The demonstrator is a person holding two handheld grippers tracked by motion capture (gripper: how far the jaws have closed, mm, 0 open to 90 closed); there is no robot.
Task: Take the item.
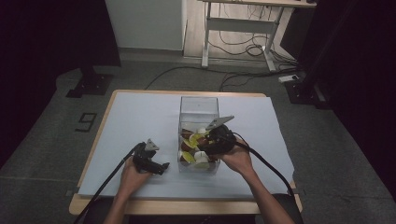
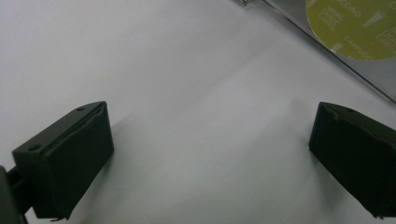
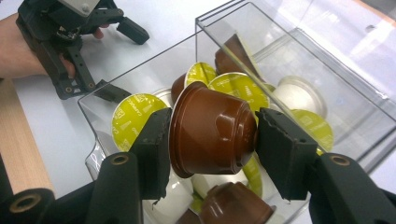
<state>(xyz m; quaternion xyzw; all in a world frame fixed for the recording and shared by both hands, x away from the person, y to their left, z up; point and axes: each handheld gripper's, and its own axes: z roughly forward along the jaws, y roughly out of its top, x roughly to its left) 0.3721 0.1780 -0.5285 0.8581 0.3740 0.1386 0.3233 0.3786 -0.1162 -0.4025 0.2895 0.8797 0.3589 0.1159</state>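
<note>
A clear plastic box (image 1: 199,108) stands mid-table with several coffee capsules inside, brown, white and yellow-green lidded. My right gripper (image 3: 211,135) is shut on a brown capsule (image 3: 212,130), held on its side just above the pile in the clear box (image 3: 327,70). In the high view the right gripper (image 1: 211,139) sits over the box's near half. My left gripper (image 1: 162,168) rests on the white sheet just left of the box, jaws wide apart. Its own view has the left gripper (image 2: 210,158) with bare sheet between the jaws and a yellow-green capsule lid (image 2: 355,25) behind the box wall.
A white sheet (image 1: 140,121) covers the wooden table (image 1: 93,205). The left gripper (image 3: 74,28) and its hand lie beyond the box in the right gripper view. A desk frame (image 1: 238,28) and cables lie on the floor behind the table.
</note>
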